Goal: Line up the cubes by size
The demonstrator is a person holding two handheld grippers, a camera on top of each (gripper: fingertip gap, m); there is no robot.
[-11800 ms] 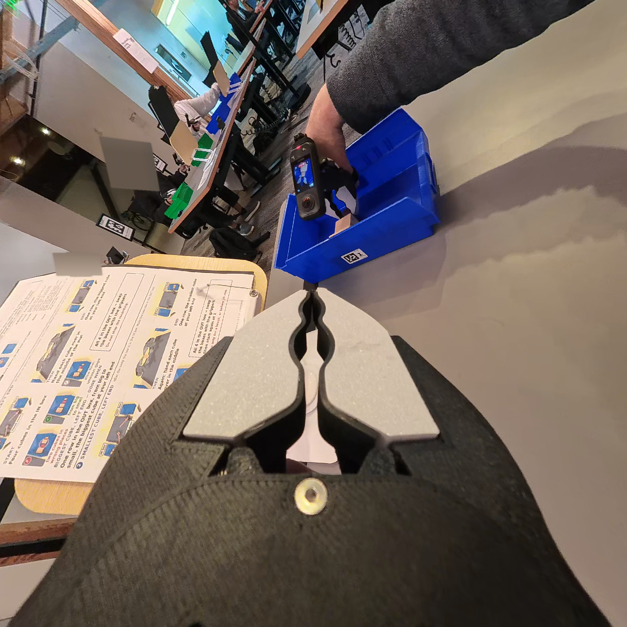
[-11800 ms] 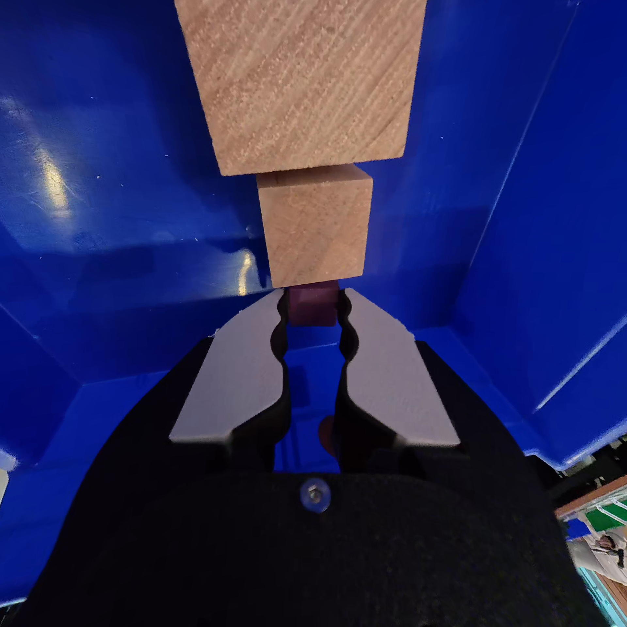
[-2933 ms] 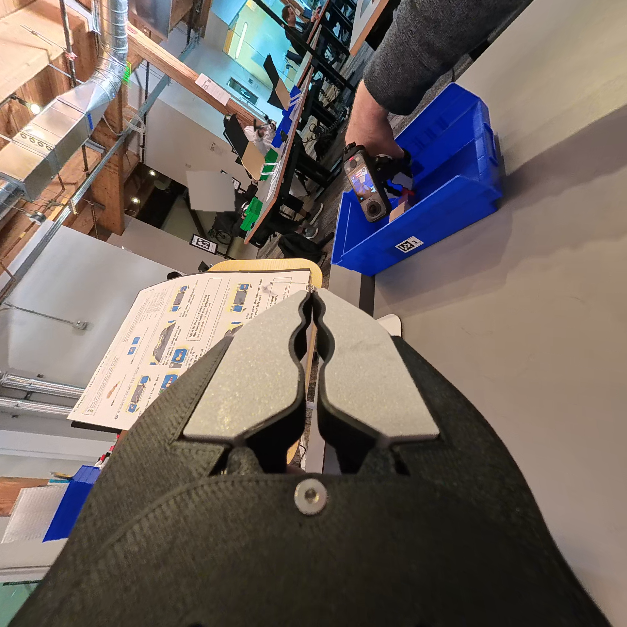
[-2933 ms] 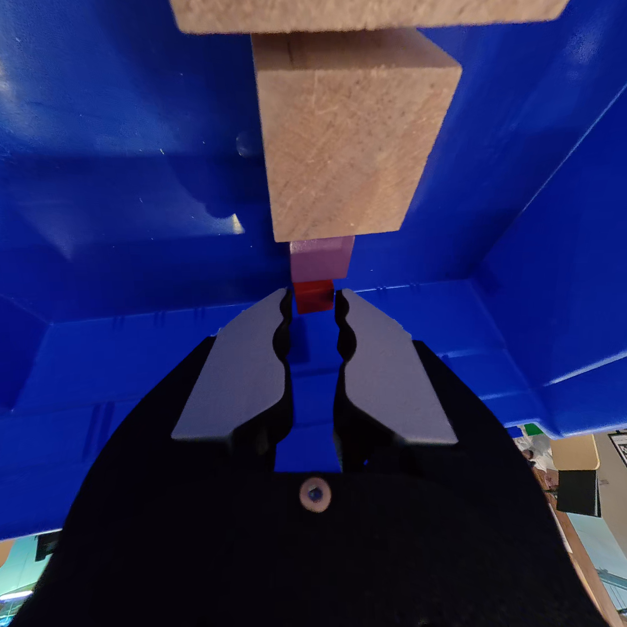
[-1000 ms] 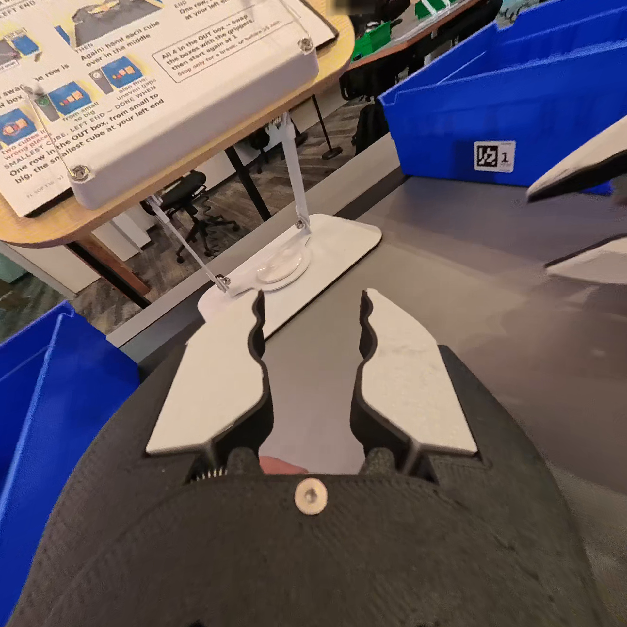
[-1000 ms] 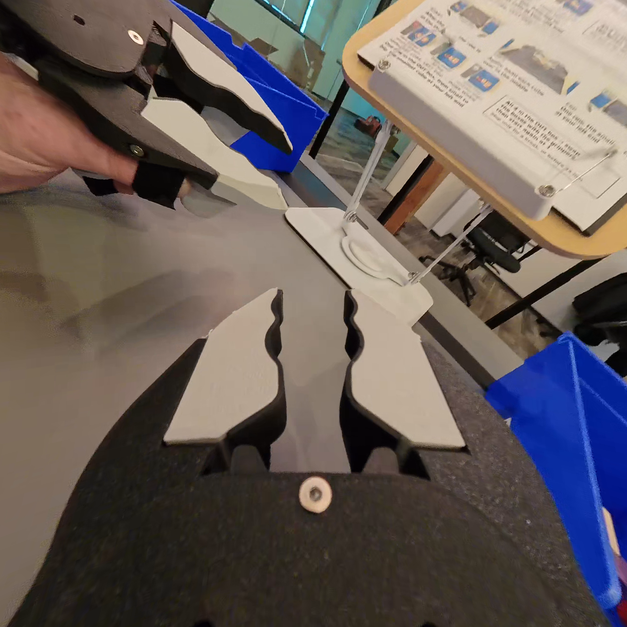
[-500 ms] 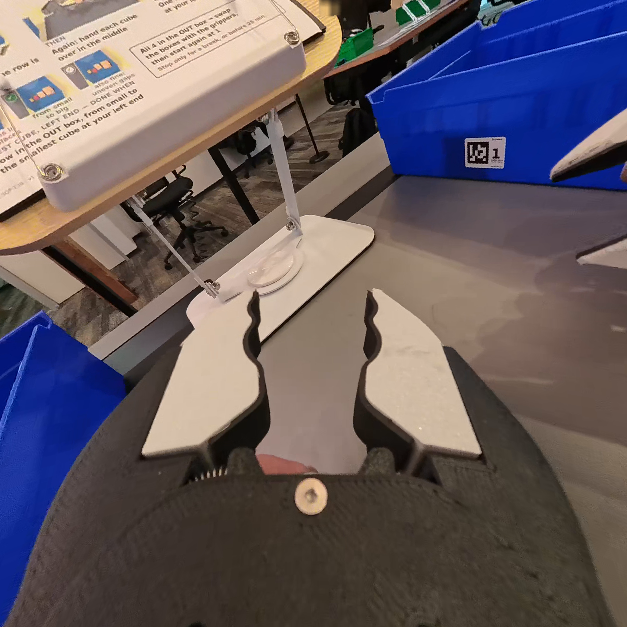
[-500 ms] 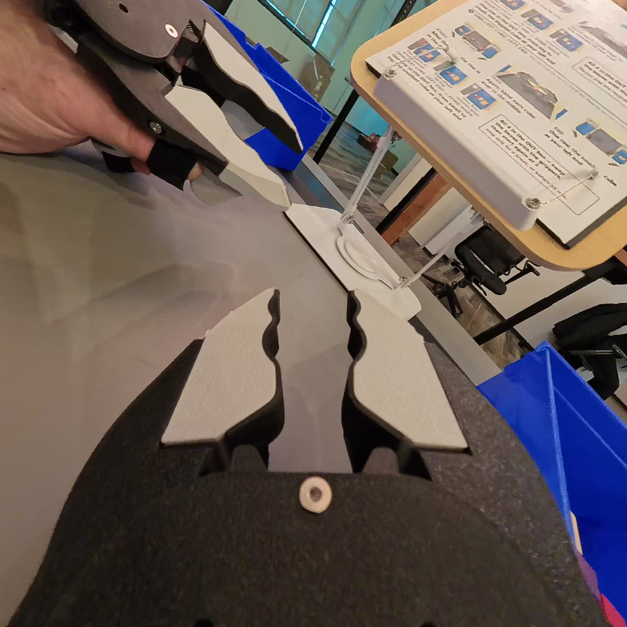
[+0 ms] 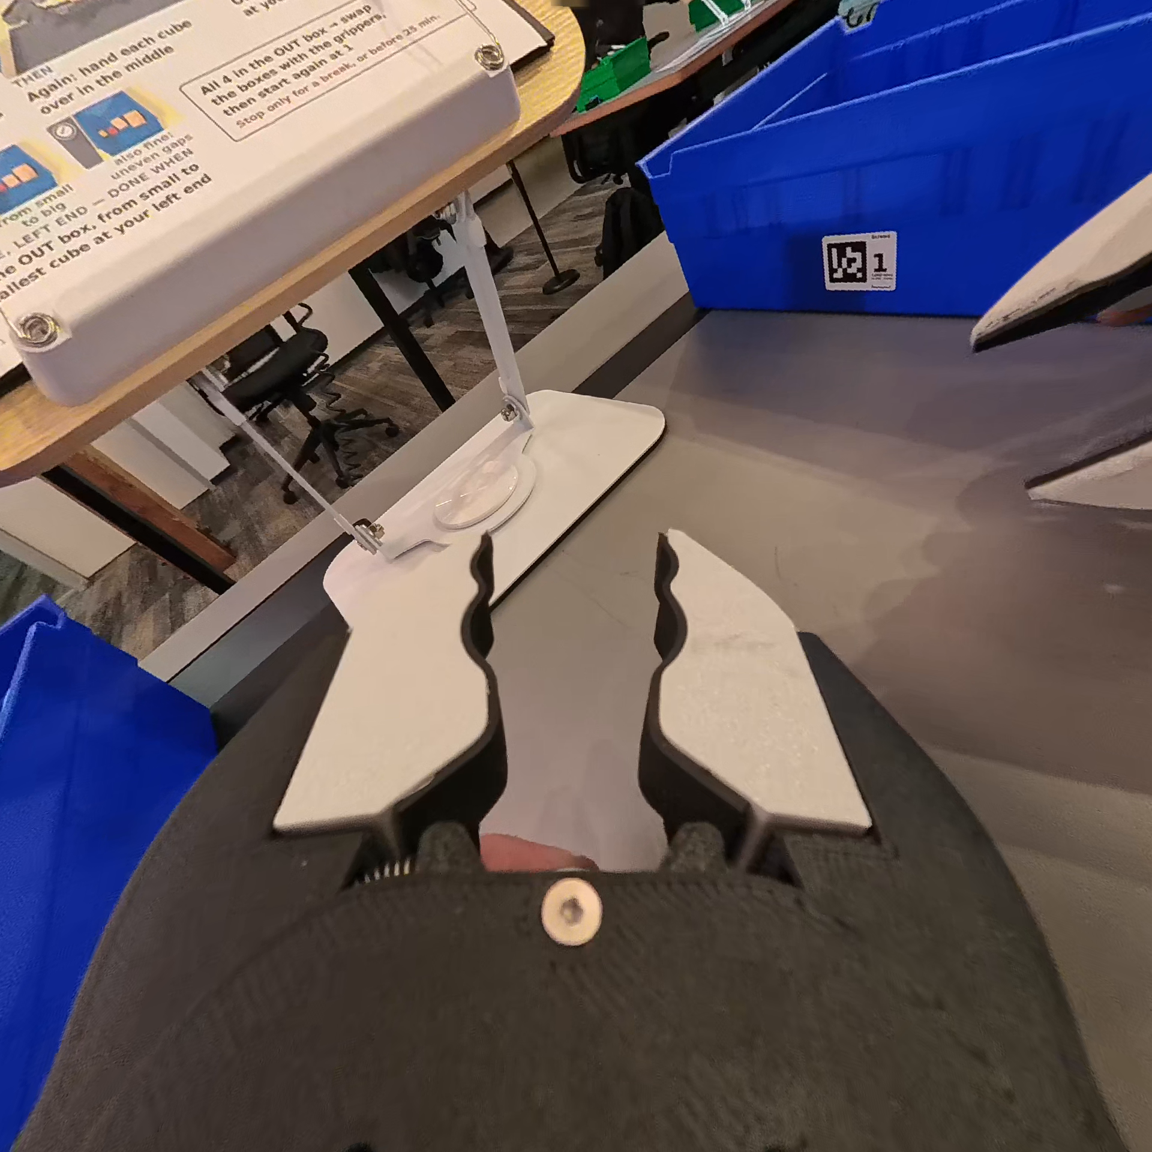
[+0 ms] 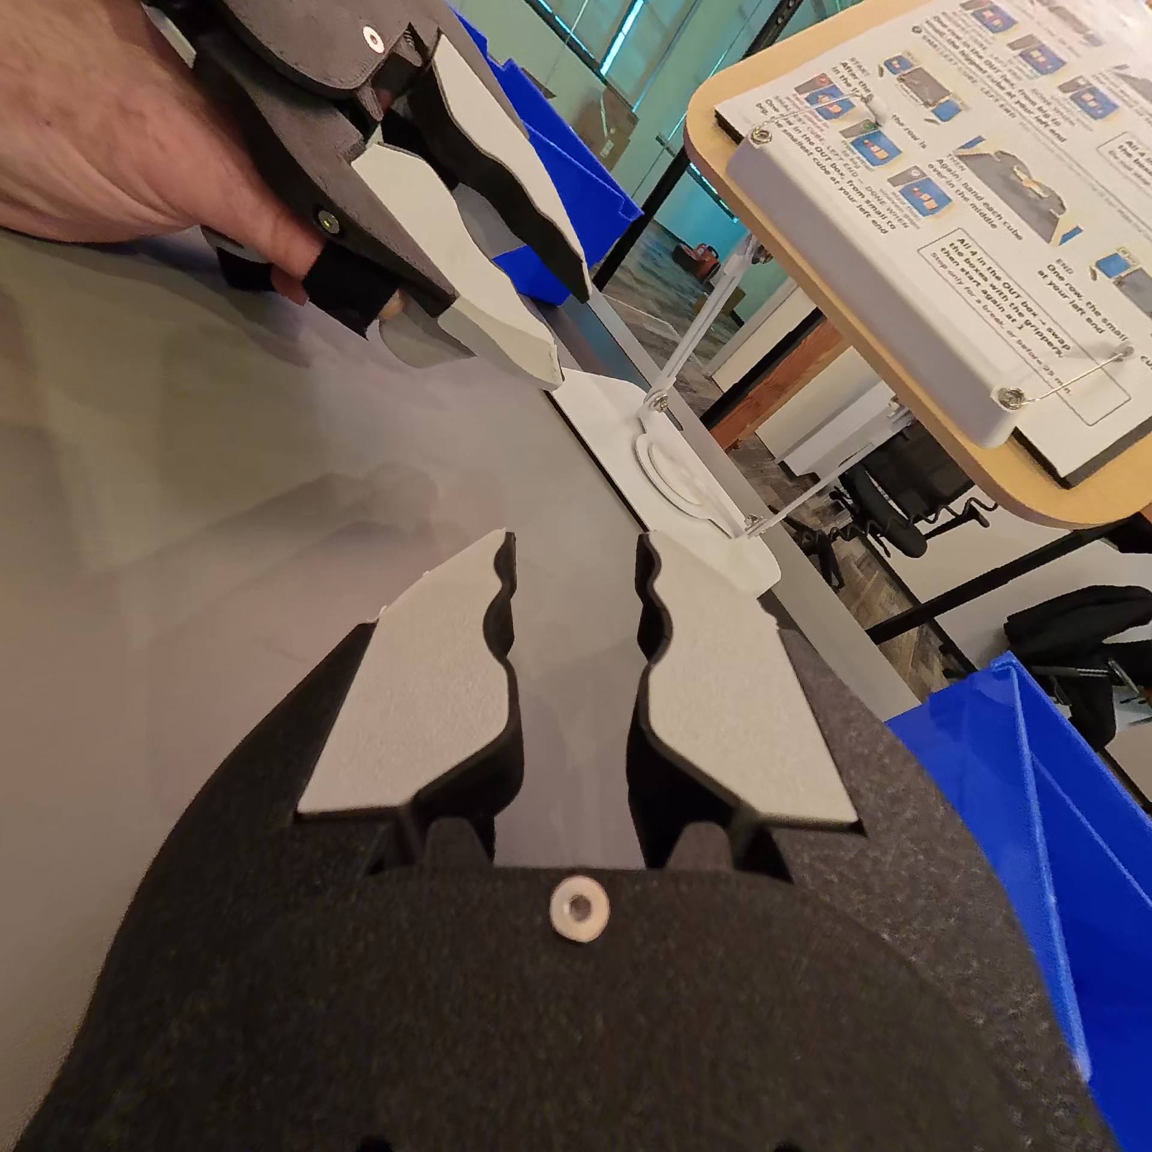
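No cube shows in either view. My left gripper (image 9: 573, 542) hovers over the grey table (image 9: 810, 623), open, with nothing between its pads. It also shows in the right wrist view (image 10: 568, 336), held by a hand, its jaws apart and empty. My right gripper (image 10: 575, 539) hovers over the same table (image 10: 249, 499), open and empty. Its fingers (image 9: 1060, 280) enter the left wrist view from the right edge, spread apart. The two grippers face each other over the middle of the table.
A blue bin (image 9: 935, 156) with a square marker tag stands at the table's far right, and another blue bin (image 9: 93, 810) at the left. Both show in the right wrist view, near (image 10: 1028, 810) and far (image 10: 561, 162). An instruction sheet on a stand (image 9: 249, 124) rests on a white base (image 9: 561, 449) at the table's far edge.
The right gripper left the blue bin, where it was at the row of cubes, and now hovers over the table. The left gripper, shut before, has opened, then narrowed slightly in the last half second.
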